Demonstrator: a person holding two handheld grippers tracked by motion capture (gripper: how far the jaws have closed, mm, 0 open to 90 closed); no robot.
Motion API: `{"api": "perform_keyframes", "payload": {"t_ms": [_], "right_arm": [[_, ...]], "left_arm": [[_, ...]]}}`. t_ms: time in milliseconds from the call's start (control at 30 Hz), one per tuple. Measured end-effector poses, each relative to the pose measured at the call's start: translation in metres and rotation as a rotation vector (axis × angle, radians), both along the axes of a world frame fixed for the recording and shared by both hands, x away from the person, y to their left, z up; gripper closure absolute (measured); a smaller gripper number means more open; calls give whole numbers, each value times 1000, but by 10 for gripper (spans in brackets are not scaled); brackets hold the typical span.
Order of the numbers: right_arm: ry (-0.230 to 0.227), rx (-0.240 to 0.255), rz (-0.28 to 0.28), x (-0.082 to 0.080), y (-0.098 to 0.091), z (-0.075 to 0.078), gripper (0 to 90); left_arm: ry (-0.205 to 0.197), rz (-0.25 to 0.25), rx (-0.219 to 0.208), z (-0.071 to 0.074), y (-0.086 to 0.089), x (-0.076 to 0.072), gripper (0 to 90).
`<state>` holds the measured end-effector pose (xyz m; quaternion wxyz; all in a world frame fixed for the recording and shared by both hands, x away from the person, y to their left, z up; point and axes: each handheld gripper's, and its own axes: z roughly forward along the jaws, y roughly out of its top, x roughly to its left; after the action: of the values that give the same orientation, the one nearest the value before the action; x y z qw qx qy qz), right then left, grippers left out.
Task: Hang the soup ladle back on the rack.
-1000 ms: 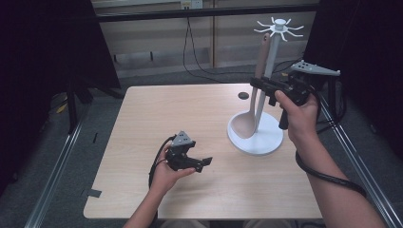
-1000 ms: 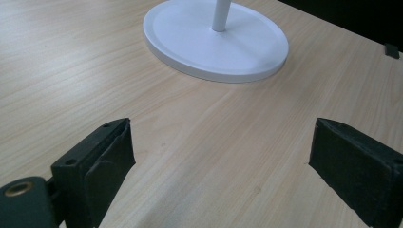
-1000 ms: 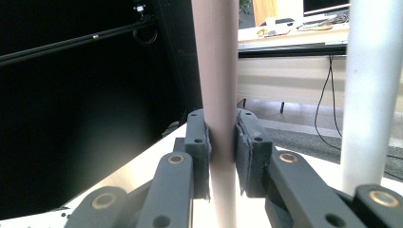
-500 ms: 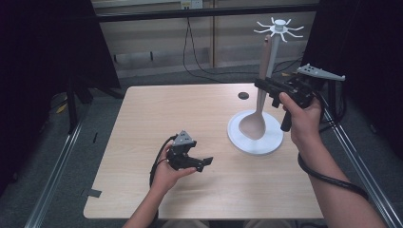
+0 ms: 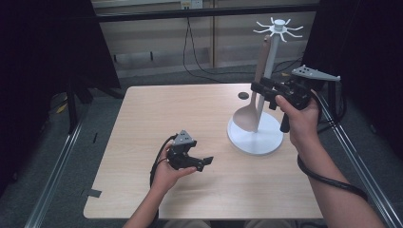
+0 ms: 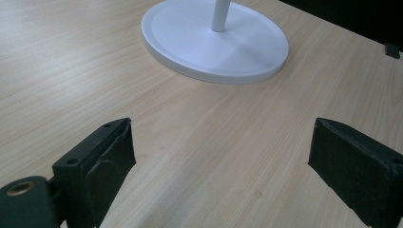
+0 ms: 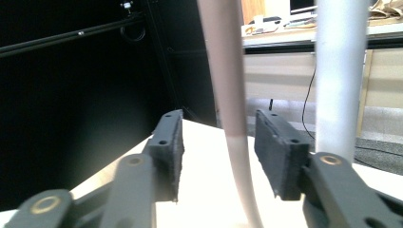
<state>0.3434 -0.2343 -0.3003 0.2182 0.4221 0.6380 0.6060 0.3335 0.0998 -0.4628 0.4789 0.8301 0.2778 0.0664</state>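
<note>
One spoon [image 5: 252,107] hung on rack [image 5: 278,28], release step.
Right gripper [image 7: 218,147] jaws just opening, handle between them untouched; next back away. Left gripper [image 5: 202,161] wide, idle over table [image 5: 157,114].

Both tongs are black: the left tongs [image 5: 207,162] and right tongs [image 5: 260,90] carry flat rectangular pads [image 7: 280,152], brass-coloured pivot rivets, small screw holes, a grey three-cornered top plate and a thick black cable. Forearms are bare, unsleeved.
</note>
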Motion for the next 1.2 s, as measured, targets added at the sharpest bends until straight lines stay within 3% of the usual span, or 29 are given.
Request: {"api": "perform_keyframes", "payload": {"t_ms": [400,500,900,1200], "right_arm": [[16,-82,-11,-8,2,-8,252],[28,-121,-27,-12,1,-10,187],[36,-215,-15,-32,1,-23,119],[62,-262,-6,-43,1,-42,91]], "left_arm": [[-3,-4,7,-1,-1,1,78],[0,0,11,-1,0,0,78],[-3,-6,22,-2,-3,-2,78],[-1,-5,18,-1,-3,-2,78]]}}
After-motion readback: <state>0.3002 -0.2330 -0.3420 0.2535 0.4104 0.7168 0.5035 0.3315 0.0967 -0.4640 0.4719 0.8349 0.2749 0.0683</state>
